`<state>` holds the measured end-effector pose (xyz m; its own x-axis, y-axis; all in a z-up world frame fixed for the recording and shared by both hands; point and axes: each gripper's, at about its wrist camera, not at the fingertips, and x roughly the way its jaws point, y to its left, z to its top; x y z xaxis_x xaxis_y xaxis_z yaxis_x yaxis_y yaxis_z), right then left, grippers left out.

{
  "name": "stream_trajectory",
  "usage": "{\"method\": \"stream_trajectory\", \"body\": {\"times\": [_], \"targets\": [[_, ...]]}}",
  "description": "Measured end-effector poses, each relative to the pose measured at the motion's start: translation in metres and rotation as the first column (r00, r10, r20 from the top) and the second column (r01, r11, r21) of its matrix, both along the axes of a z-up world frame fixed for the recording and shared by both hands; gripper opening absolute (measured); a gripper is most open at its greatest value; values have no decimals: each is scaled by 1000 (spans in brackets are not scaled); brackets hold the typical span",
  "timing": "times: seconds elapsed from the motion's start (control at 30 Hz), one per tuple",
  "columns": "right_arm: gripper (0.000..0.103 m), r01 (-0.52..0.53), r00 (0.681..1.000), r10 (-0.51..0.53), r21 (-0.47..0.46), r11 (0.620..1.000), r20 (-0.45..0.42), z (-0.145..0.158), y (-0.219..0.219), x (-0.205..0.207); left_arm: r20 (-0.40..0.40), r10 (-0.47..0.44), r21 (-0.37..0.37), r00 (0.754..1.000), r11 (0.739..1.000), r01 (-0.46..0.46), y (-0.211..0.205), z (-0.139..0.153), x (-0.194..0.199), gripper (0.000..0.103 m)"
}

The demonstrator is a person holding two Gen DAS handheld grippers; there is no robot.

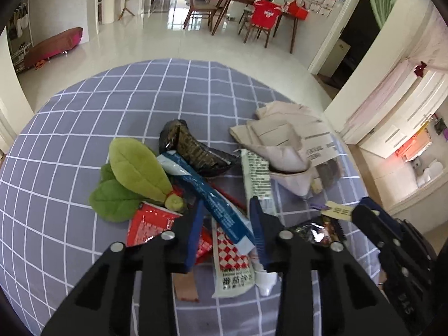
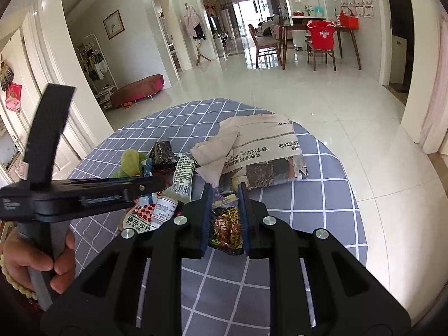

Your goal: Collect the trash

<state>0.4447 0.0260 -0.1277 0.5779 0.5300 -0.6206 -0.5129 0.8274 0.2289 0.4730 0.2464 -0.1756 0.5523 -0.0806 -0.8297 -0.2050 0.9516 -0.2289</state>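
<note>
A pile of trash lies on the grey checked tablecloth [image 1: 84,112]. My left gripper [image 1: 226,204] is open, its fingers either side of a blue-and-white tube wrapper [image 1: 212,198] and a red-checked sauce packet [image 1: 233,266]. Around it lie a red wrapper [image 1: 148,224], a black foil packet [image 1: 193,151], a white printed packet [image 1: 256,176] and green plush leaves [image 1: 134,173]. My right gripper [image 2: 224,193] is shut on a dark snack wrapper [image 2: 226,226]; it shows in the left wrist view too [image 1: 316,232]. The left gripper crosses the right view [image 2: 98,193].
Crumpled beige paper and newspaper [image 2: 260,151] lie at the far right of the pile. The table's rim [image 2: 355,218] curves close on the right. Beyond are tiled floor, a dining table with chairs [image 2: 322,42] and a red bench [image 2: 137,89].
</note>
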Motion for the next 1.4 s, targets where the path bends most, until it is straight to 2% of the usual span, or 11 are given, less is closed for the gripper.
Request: {"method": "stream_trajectory", "body": {"times": [0.03,0.17,0.33,0.5,0.7,0.83,0.93,1.07,1.27,1.4], "targets": [[19,-1,1000,1,2,1000,-3,-1,-1,1,4,6,0,1000,1000,-6,0,0,0,23],[19,-2,1000,2,27,1000,-1,0,-5,1,59,21,-5,998,1000,-20,5,11,-10,12],[18,-7,1000,5,58,998,27,16,-9,-9,140,9,9,990,1000,-11,0,38,-31,12],[18,-8,999,4,81,997,54,36,-18,-24,189,-47,12,981,999,46,-21,63,-50,12],[19,10,996,-19,107,994,82,56,-52,-53,222,-145,9,964,989,147,-68,82,-70,12],[19,63,992,-76,123,990,100,59,-100,-79,226,-237,17,945,971,240,-119,85,-79,12],[19,130,985,-144,142,981,94,52,-147,-97,214,-313,15,925,948,317,-165,79,-82,12],[19,228,968,-239,141,963,70,35,-211,-118,174,-426,16,888,903,430,-237,57,-81,12],[19,368,930,-368,101,924,-22,-18,-290,-135,80,-559,-15,825,827,562,-332,3,-70,12],[19,432,901,-421,109,895,-107,-62,-328,-135,16,-595,-50,804,803,594,-371,-36,-62,12]]}}
